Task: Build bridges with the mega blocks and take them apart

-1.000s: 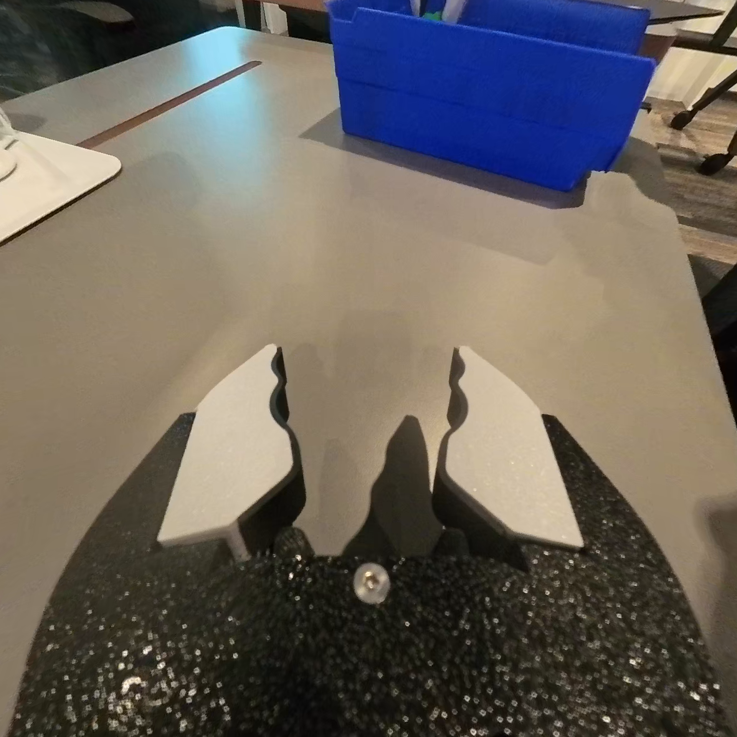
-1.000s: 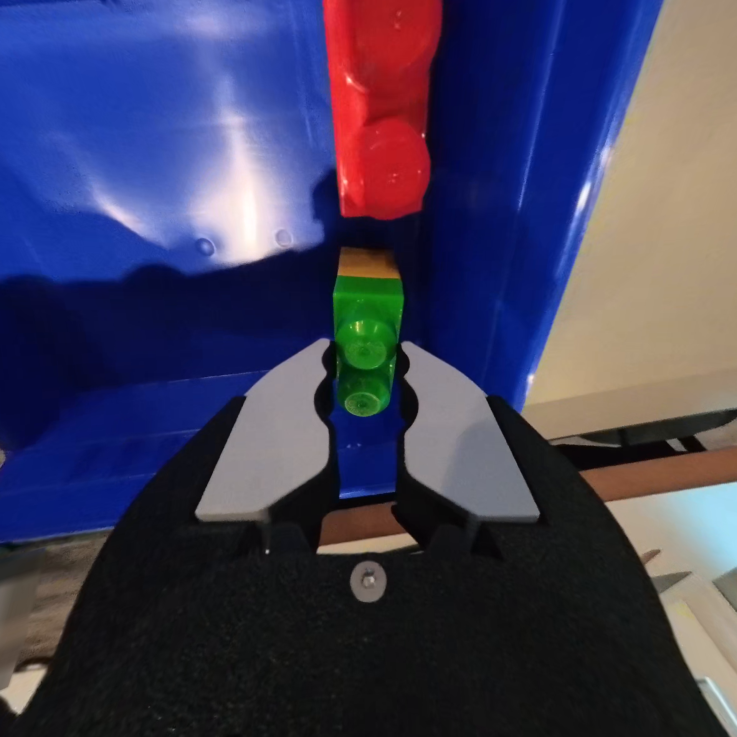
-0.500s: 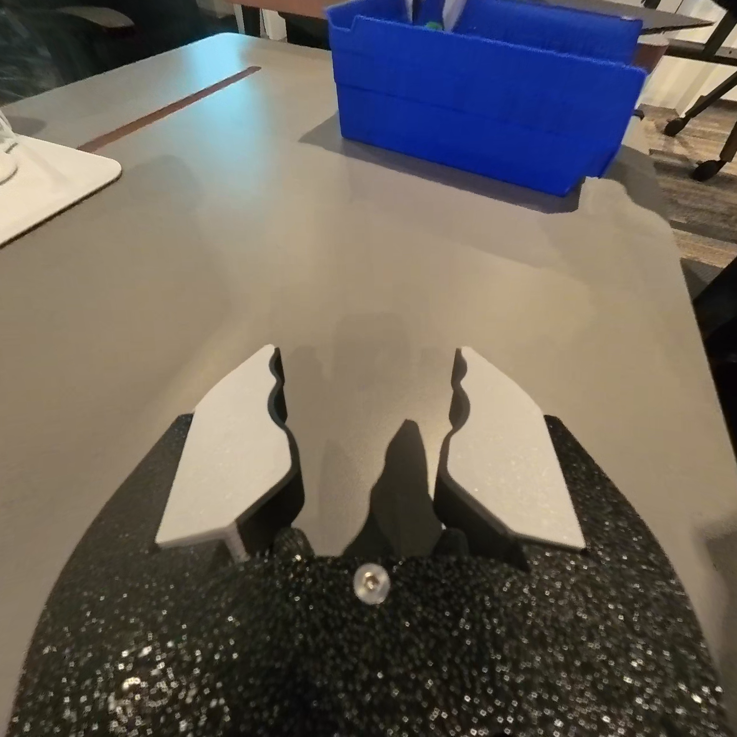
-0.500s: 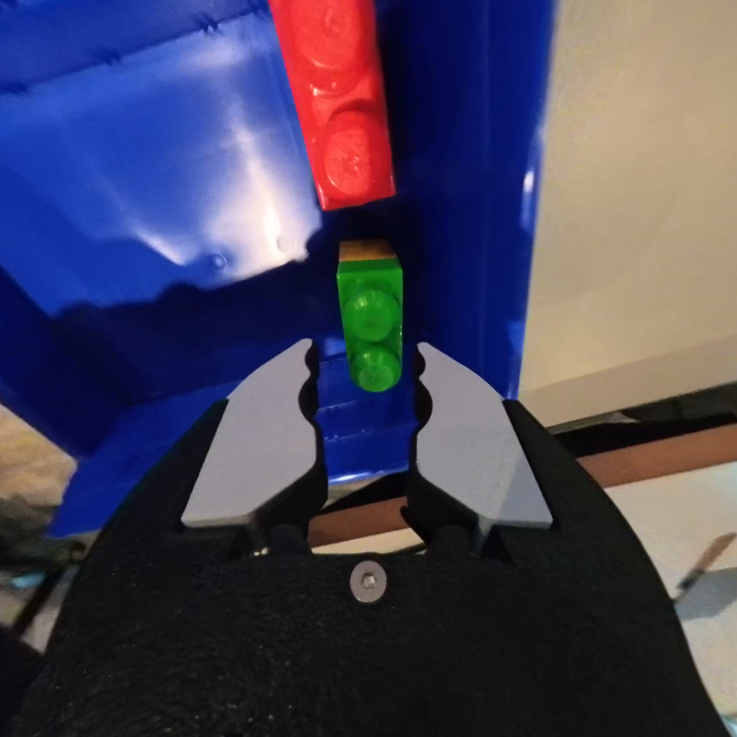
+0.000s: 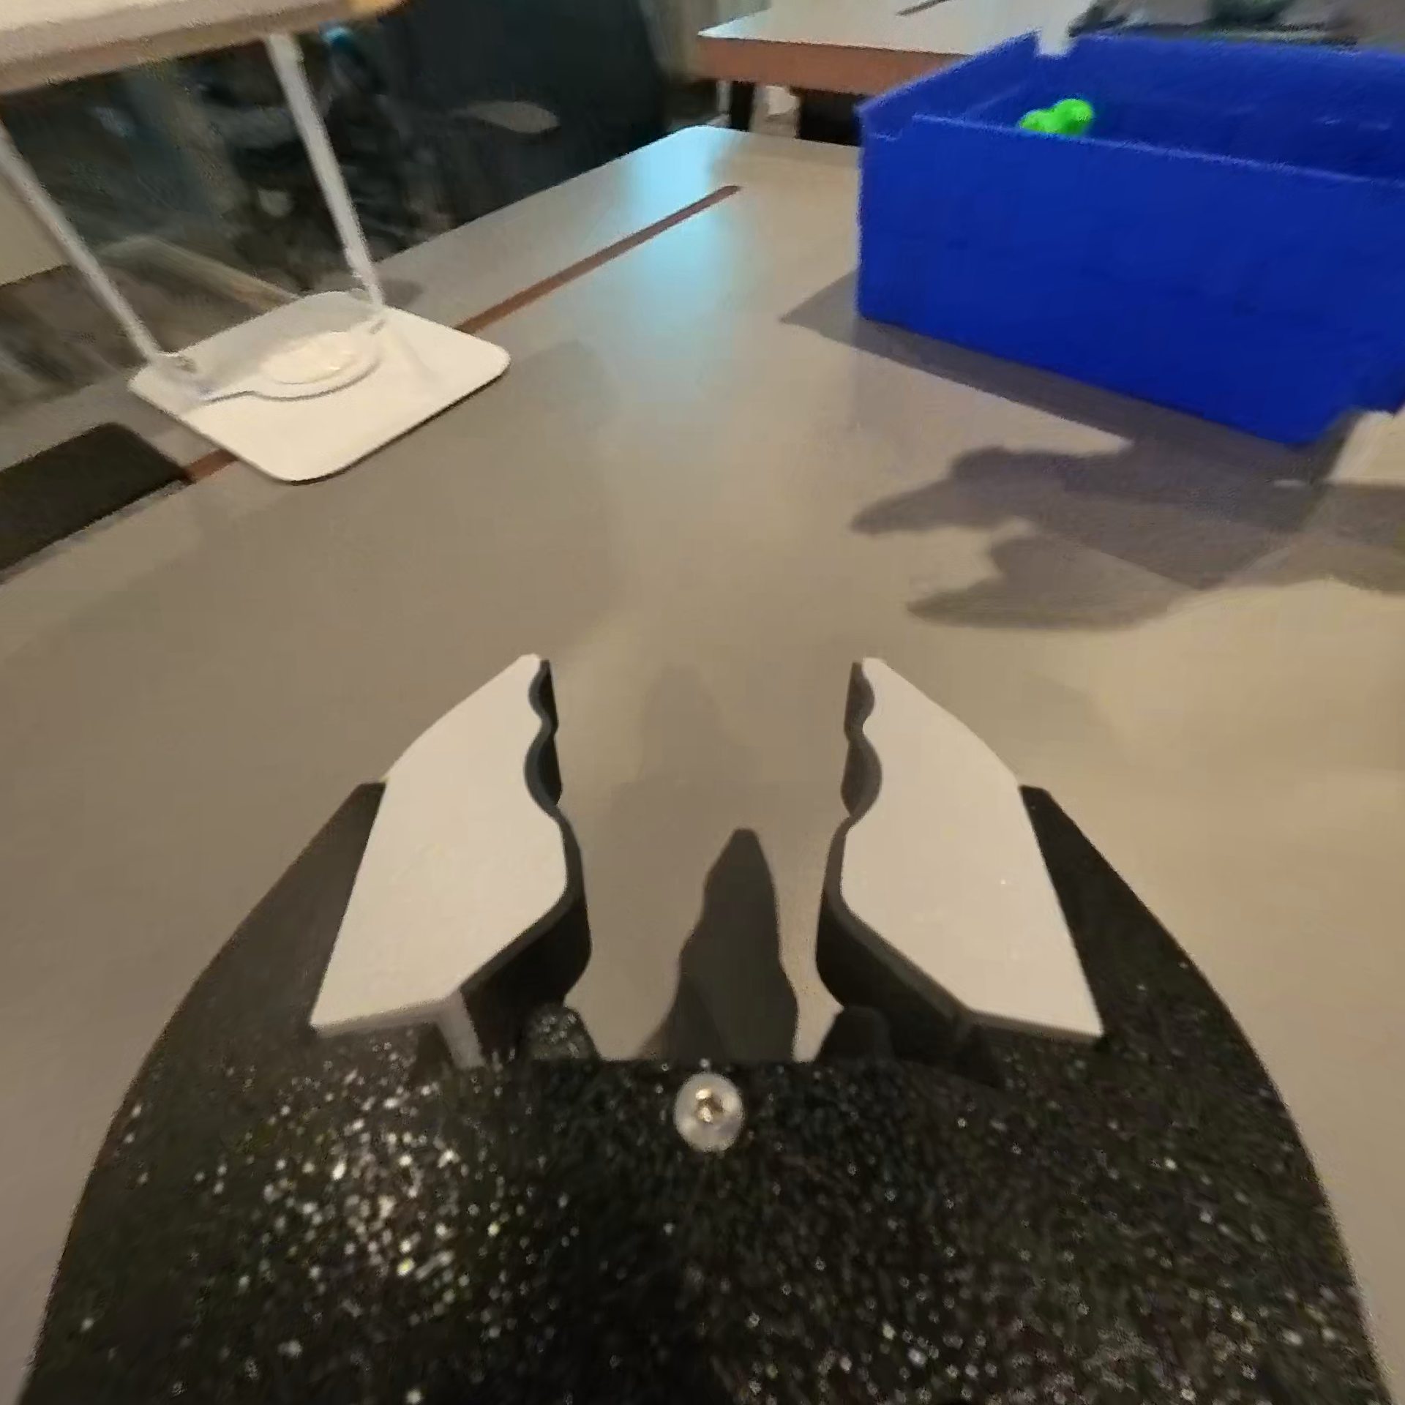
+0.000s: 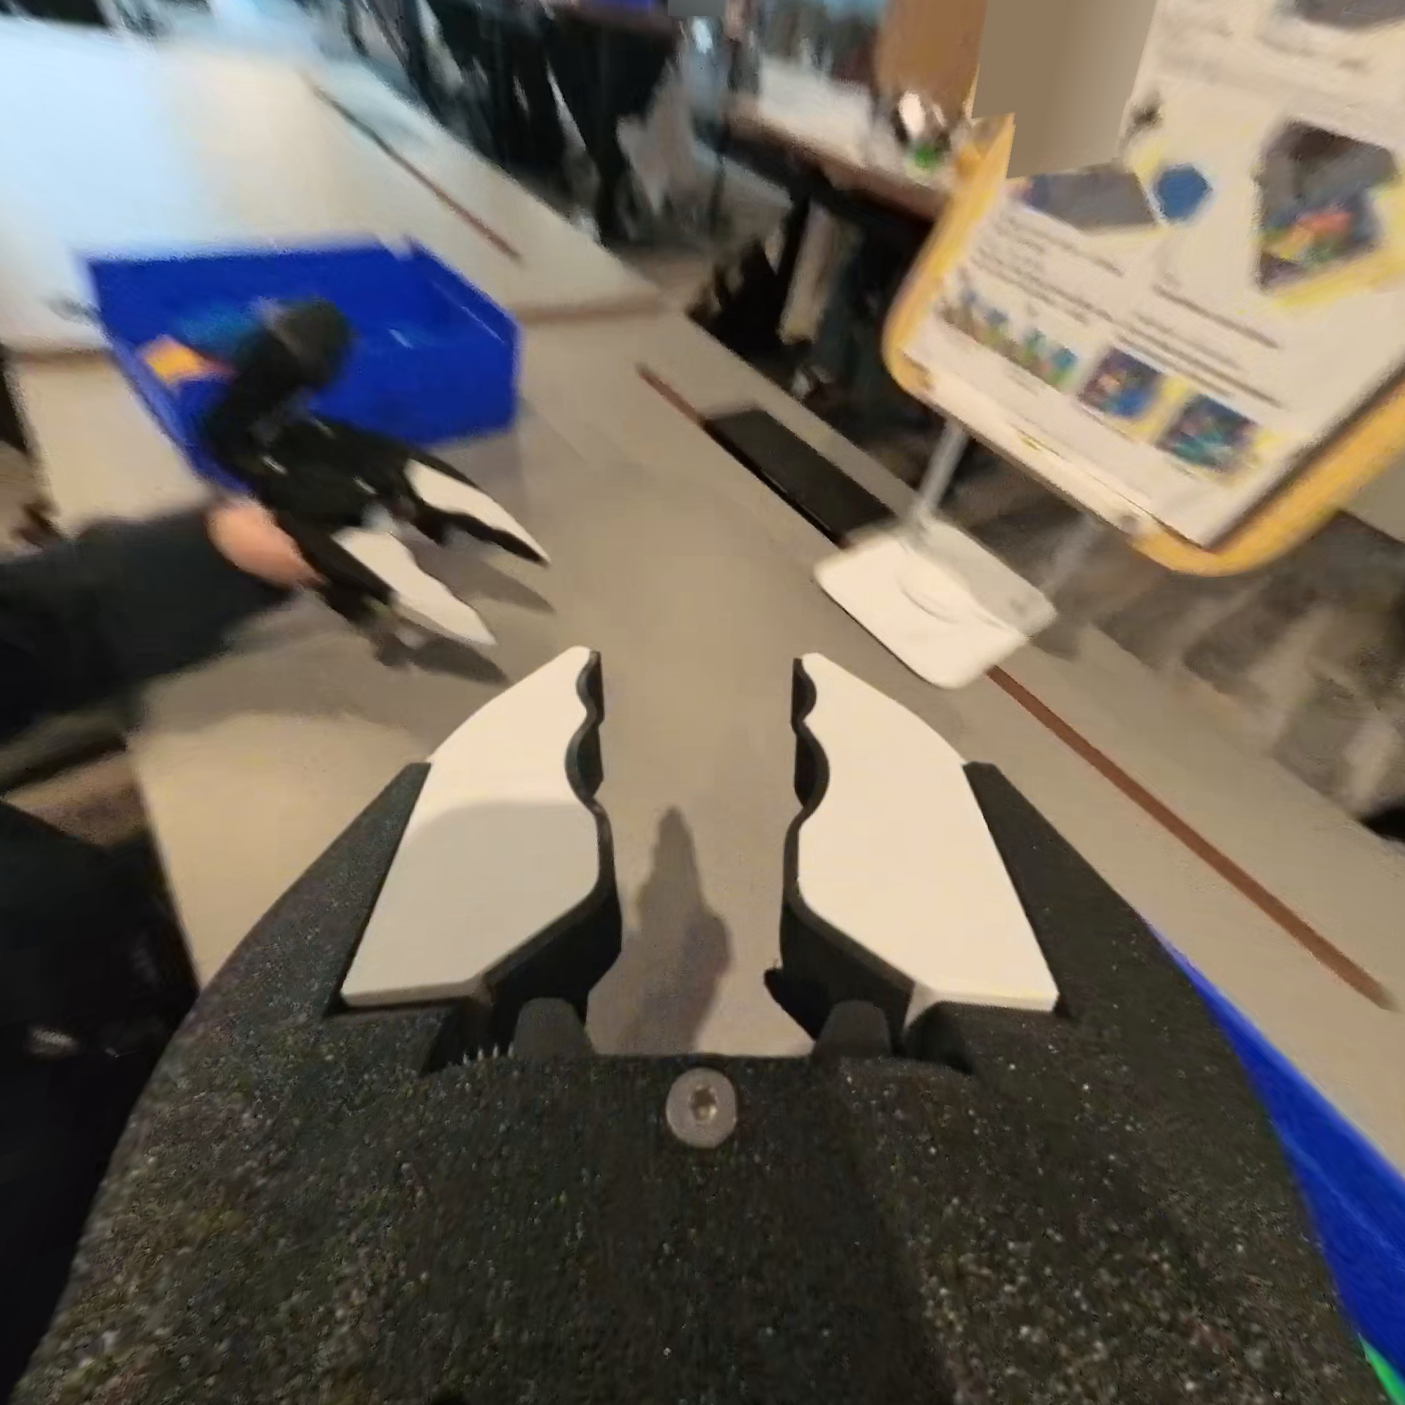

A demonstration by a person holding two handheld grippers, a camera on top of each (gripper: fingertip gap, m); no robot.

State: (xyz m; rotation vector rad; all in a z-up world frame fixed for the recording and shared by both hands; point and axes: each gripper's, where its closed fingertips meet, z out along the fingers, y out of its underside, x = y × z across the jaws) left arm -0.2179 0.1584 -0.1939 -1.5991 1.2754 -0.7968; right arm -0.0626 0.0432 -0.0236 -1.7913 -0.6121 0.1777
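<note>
Since a second ago, the right gripper (image 6: pixel 696 661) has come out of the blue bin (image 5: pixel 1125 251), leaving behind the green block (image 5: pixel 1058 115) that it was clenching there, and is now facing back across the grey table (image 5: pixel 608 532). Both views are swinging and blurring.

At the far left of the left wrist view, a white stand base (image 5: pixel 319 395) with thin white legs is resting on the table beside a brown strip. Nearer, in the middle, the left gripper (image 5: pixel 699 669) is hovering over bare tabletop with its pale fingers (image 5: pixel 456 836) standing wide apart, released and gripping nothing. At the far right the blue bin is sitting on the table, with the green block lying inside it and showing over the rim.

In the right wrist view, a second blue bin (image 6: pixel 426 334) is sitting at the far left behind the left gripper, which a hand (image 6: pixel 251 540) in a dark sleeve is holding. In the middle, the right gripper is standing parted and bare over the table. To the right, the stand base is carrying a yellow-framed printed board (image 6: pixel 1186 304).
</note>
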